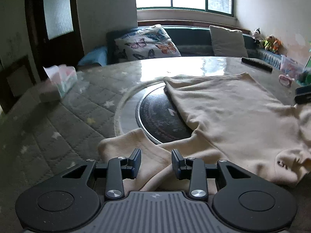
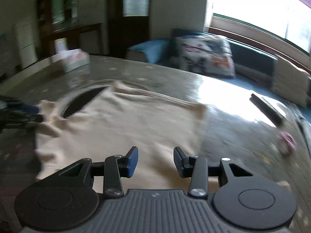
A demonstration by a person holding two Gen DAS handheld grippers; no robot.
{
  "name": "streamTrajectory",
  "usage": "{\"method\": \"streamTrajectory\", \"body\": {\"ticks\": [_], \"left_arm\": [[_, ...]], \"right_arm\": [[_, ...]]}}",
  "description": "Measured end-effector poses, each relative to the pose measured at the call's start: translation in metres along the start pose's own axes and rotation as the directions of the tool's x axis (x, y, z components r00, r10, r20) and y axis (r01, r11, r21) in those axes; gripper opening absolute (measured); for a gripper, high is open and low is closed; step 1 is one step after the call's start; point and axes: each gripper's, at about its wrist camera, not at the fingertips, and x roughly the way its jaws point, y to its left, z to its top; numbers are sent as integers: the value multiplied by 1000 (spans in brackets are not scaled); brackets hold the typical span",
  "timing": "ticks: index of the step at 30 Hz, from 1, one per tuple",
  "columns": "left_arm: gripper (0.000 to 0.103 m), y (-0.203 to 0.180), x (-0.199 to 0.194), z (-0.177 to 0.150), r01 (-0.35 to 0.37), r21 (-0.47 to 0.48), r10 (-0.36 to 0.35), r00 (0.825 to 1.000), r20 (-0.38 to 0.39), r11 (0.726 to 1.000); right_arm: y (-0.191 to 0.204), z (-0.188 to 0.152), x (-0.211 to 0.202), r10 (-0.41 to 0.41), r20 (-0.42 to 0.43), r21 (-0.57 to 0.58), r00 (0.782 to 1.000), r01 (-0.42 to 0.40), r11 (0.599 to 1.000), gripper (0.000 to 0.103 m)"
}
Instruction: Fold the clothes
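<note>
Left wrist view: left gripper [image 1: 156, 163] fingers spread apart, nothing between them, hovering over a sleeve of the cream sweatshirt [image 1: 229, 114] near the table's front edge. Sweatshirt lies spread across the middle of the table [image 1: 64, 128], partly covering the dark round plate [image 1: 157, 114] set in the table centre; its hem points toward the far edge. Small dark print shows on the fabric at the right. Quilted star-pattern cover under a glossy sheet on the table. Tissue box [image 1: 62, 81] near the left edge, dark remote [image 1: 256, 64] near the far right edge, pink round item [image 1: 284, 80] just beside the right edge. Right gripper's tip [image 1: 303, 95] shows at the right edge of the sweatshirt. Butterfly cushion [image 1: 146, 42] on the bench behind the table, plush toys [image 1: 269, 41] at far right.

Right wrist view, motion-blurred: right gripper [image 2: 155, 162] fingers also apart, empty, above the sweatshirt [image 2: 124, 120] at its near side. Left gripper [image 2: 21, 112] is a dark blur at the garment's left side; cannot tell contact there. Remote [image 2: 266, 108] and pink item [image 2: 287, 144] lie well apart from the cloth on the right.
</note>
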Motion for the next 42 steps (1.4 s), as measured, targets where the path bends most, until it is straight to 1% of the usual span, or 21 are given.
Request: {"method": "streamTrajectory", "body": {"ticks": [4, 5, 6, 7, 9, 13, 16, 20, 23, 25, 28, 29, 30, 31, 32, 33, 34, 36, 38, 40, 42], "left_arm": [[36, -1, 9, -2, 6, 8, -6, 1000, -21, 1000], [30, 2, 9, -2, 8, -1, -8, 1000, -16, 1000], [15, 5, 9, -2, 12, -13, -12, 1000, -10, 1000], [10, 9, 8, -1, 18, -32, -18, 1000, -2, 999], [6, 21, 2, 1, 9, -64, -7, 1000, 30, 998], [5, 50, -13, 4, -25, -148, 41, 994, 101, 989], [5, 78, -24, 5, -60, -232, 94, 986, 137, 971], [5, 117, -28, -1, -101, -359, 162, 976, 142, 928], [5, 142, -24, -5, -88, -439, 159, 979, 128, 894], [5, 149, -20, -4, -81, -446, 157, 979, 134, 891], [5, 152, -13, 1, -70, -436, 150, 977, 150, 897], [5, 152, -12, 3, -64, -435, 146, 976, 159, 898], [5, 152, -11, 4, -61, -431, 145, 976, 165, 900], [5, 151, -9, 3, -72, -425, 153, 976, 158, 902], [6, 150, -7, 1, -97, -419, 168, 976, 136, 903], [6, 150, -4, -1, -119, -419, 181, 977, 112, 900], [8, 153, 0, -4, -135, -428, 190, 978, 88, 894], [9, 162, 3, -11, -173, -464, 217, 975, 43, 869], [11, 169, -1, -18, -191, -499, 234, 972, 24, 845], [11, 169, -10, -21, -176, -503, 225, 974, 37, 846], [12, 159, -17, -19, -143, -467, 195, 979, 65, 873]], "right_arm": [[40, 16, 12, 92, -4, -80, 996, -93, 993, 40], [51, 18, 15, 116, -9, -99, 993, -117, 988, 40], [61, 21, 18, 140, -14, -119, 990, -140, 983, 40], [70, 22, 21, 161, -19, -138, 987, -162, 977, 40], [93, 24, 25, 206, -33, -184, 978, -208, 961, 40], [135, 22, 37, 290, -82, -275, 954, -301, 913, 40], [161, 16, 47, 323, -126, -323, 938, -347, 881, 40], [181, 5, 58, 326, -160, -361, 932, -363, 859, 40], [186, 1, 63, 320, -175, -361, 931, -363, 859, 40], [188, 0, 64, 312, -180, -359, 933, -358, 862, 39], [190, 0, 68, 311, -188, -349, 932, -359, 865, 38], [191, 0, 69, 310, -189, -346, 932, -359, 867, 35], [192, 0, 69, 310, -189, -343, 932, -358, 868, 28], [192, 0, 69, 309, -190, -340, 932, -358, 870, 24], [193, 0, 68, 310, -193, -339, 931, -360, 869, 14], [194, 1, 68, 315, -199, -340, 928, -366, 866, 11], [195, 1, 67, 321, -204, -341, 925, -374, 862, 10], [196, 0, 66, 344, -216, -351, 914, -401, 846, 10], [198, 0, 64, 361, -229, -366, 904, -424, 829, 10], [197, 3, 62, 378, -234, -359, 896, -441, 823, 11], [193, 10, 61, 391, -214, -334, 895, -443, 832, 12]]}}
